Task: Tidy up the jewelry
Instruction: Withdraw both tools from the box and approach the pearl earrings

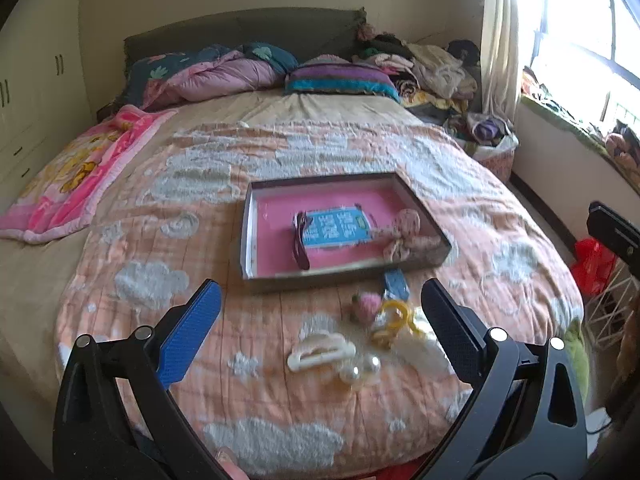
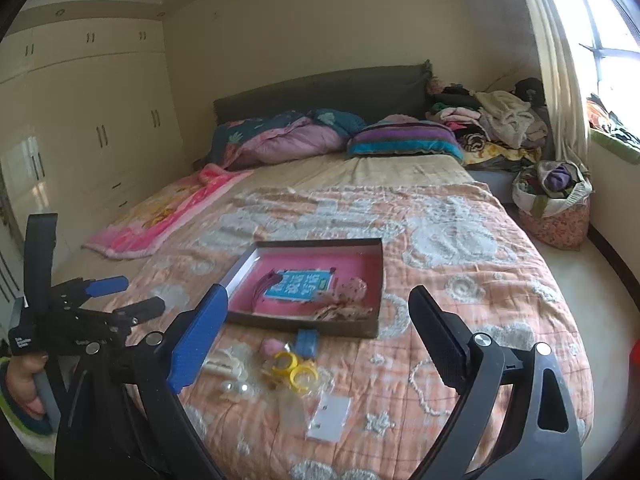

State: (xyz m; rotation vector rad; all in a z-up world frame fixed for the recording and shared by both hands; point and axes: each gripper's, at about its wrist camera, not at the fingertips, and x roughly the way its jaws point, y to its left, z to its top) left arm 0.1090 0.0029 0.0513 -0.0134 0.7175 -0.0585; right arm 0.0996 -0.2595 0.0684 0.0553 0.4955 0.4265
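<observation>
A shallow box with a pink floor (image 1: pixel 276 248) (image 2: pixel 360 254) lies on the bed. It holds a blue card (image 1: pixel 338 228) (image 2: pixel 304 286), a dark red tassel (image 1: pixel 301 242) and a spotted cloth scrunchie (image 1: pixel 406 236) (image 2: pixel 348 292). In front of it lie a white hair claw (image 1: pixel 320 350) (image 2: pixel 224 362), pearl pieces (image 1: pixel 362 370) (image 2: pixel 236 388), yellow rings (image 1: pixel 394 318) (image 2: pixel 296 368), a pink strawberry piece (image 1: pixel 366 306) (image 2: pixel 271 346) and a blue clip (image 1: pixel 396 282) (image 2: pixel 307 342). My left gripper (image 1: pixel 320 312) (image 2: pixel 128 296) is open and empty above these. My right gripper (image 2: pixel 320 320) is open and empty.
An orange cloud-pattern quilt (image 1: pixel 200 240) covers the bed. A small white card in a clear bag (image 2: pixel 328 416) lies near the front edge. Pillows and a pink blanket (image 1: pixel 80 172) lie at the back. Clothes, a laundry basket (image 2: pixel 556 208) and a window are on the right.
</observation>
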